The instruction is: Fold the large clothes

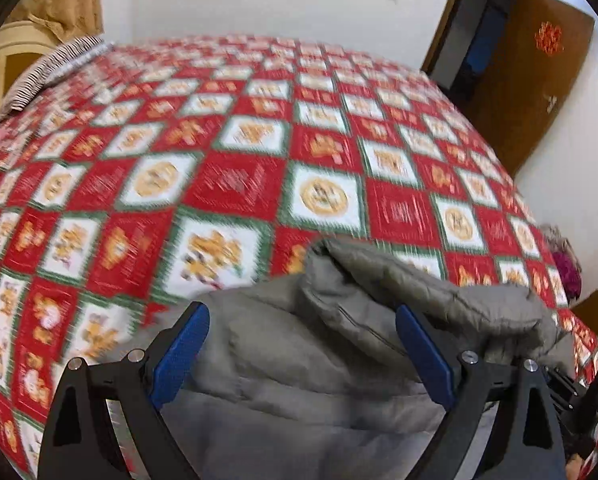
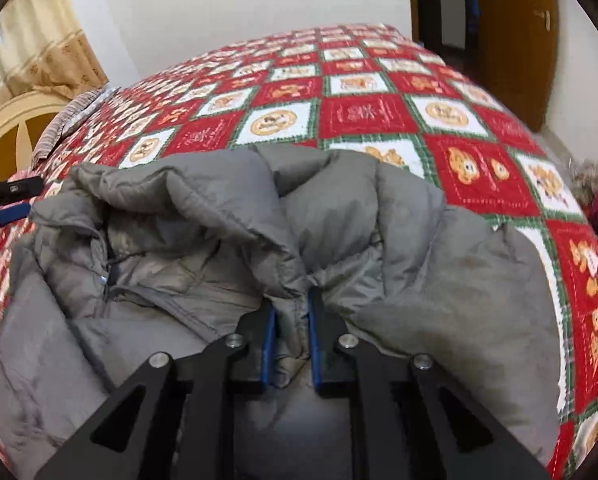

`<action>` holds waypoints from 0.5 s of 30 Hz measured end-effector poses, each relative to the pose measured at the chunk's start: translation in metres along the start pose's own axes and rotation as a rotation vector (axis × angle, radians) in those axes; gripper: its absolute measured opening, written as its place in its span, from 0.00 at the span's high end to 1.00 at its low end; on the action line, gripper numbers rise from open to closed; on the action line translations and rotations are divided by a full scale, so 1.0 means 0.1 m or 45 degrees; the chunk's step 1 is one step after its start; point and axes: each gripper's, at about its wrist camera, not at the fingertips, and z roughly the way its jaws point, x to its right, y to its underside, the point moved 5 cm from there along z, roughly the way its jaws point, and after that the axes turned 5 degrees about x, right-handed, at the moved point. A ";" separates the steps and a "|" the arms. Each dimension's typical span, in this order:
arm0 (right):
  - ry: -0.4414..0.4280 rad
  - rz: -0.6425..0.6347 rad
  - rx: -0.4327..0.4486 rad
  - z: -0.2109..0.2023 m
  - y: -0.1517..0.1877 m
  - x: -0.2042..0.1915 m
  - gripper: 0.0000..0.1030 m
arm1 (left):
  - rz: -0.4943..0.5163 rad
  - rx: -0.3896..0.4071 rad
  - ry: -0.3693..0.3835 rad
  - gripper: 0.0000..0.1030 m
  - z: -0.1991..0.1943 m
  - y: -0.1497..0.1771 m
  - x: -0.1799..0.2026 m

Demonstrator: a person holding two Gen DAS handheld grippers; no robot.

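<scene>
The grey padded jacket [image 2: 227,240] lay bunched on the bedspread [image 2: 363,112]. Right gripper [image 2: 291,312] pinched a fold; left gripper [image 1: 303,320] gaped wide above it. Best lift evenly, keeping that pinch deep.

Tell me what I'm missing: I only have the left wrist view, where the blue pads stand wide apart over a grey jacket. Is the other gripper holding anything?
Observer: Yes. In the right wrist view the right gripper is shut on a pinched fold of the grey puffer jacket.
Operator: Which part of the jacket faces that camera?
Observer: The collar and front zipper lie to the left of the pinch, with the lining showing.
Operator: Can that view see my gripper?
Observer: Only its tip: the left gripper pokes in at the left edge, just beyond the jacket's collar, above the red patterned bedspread.
</scene>
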 end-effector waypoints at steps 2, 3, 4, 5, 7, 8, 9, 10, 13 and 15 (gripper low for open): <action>-0.002 -0.001 0.018 -0.01 0.00 -0.03 0.87 | -0.029 -0.037 0.004 0.08 0.14 0.04 0.06; -0.010 0.009 0.023 -0.01 0.00 -0.03 0.87 | -0.047 -0.062 -0.004 0.08 0.22 0.07 0.08; -0.023 0.025 0.026 -0.01 0.00 -0.01 0.87 | -0.068 -0.076 -0.005 0.08 0.29 0.10 0.10; -0.032 0.035 0.028 -0.01 0.00 0.00 0.87 | -0.080 -0.070 0.001 0.10 0.33 0.13 0.12; -0.050 0.055 0.031 0.00 0.00 0.02 0.87 | -0.087 -0.026 0.025 0.57 0.31 0.16 0.16; -0.060 0.067 0.032 0.00 0.00 0.03 0.87 | -0.088 -0.027 0.076 0.88 0.27 0.18 0.19; -0.069 0.079 0.032 0.01 0.00 0.03 0.87 | -0.094 -0.017 0.127 0.89 0.22 0.20 0.23; -0.083 0.095 0.034 0.01 0.00 0.05 0.87 | -0.096 0.030 0.143 0.89 0.11 0.22 0.24; -0.125 0.154 0.039 0.03 -0.01 0.10 0.87 | -0.041 0.204 0.070 0.90 -0.22 0.35 0.23; -0.138 0.184 0.044 0.04 -0.02 0.12 0.87 | -0.053 0.235 0.018 0.89 -0.23 0.49 0.15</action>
